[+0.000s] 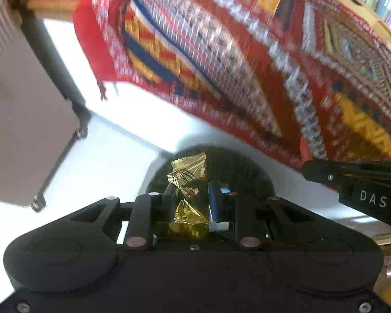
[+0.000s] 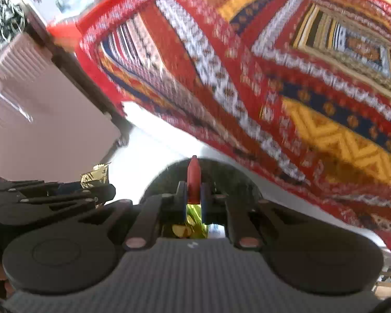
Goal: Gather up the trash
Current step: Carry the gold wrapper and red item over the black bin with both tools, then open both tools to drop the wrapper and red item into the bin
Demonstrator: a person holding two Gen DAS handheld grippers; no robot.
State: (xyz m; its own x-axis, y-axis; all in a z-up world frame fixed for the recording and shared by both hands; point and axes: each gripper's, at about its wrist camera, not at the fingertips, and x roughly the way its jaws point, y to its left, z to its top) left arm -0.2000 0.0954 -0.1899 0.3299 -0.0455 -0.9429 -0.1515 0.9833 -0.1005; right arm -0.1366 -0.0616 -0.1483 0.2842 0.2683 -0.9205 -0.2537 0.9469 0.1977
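Left gripper point(image 1: 193, 195): fingers narrowly parted, clamped on a crumpled gold foil wrapper point(image 1: 189, 180) protruding forward. Right gripper point(image 2: 194, 193): fingers fully closed, pinching a red wrapper point(image 2: 193, 180). Both are held above a dark round bin point(image 1: 247, 167) on white floor point(image 1: 133, 140), beside a patterned red rug point(image 1: 247, 65).

Left wrist view, heavy motion blur. Left gripper point(image 1: 193, 195) at bottom centre, jaws closed on a crinkled gold foil wrapper point(image 1: 189, 182); its top end sticks up past the fingertips. Just behind the wrapper, a dark round opening point(image 1: 247, 169), contents not discernible. White floor point(image 1: 133, 120) across the centre left. Red patterned rug point(image 1: 247, 65) fills the upper right. Pale brown panel point(image 1: 26, 117) at left edge. Right gripper point(image 1: 357, 185) enters from the lower right, marked "DAS".
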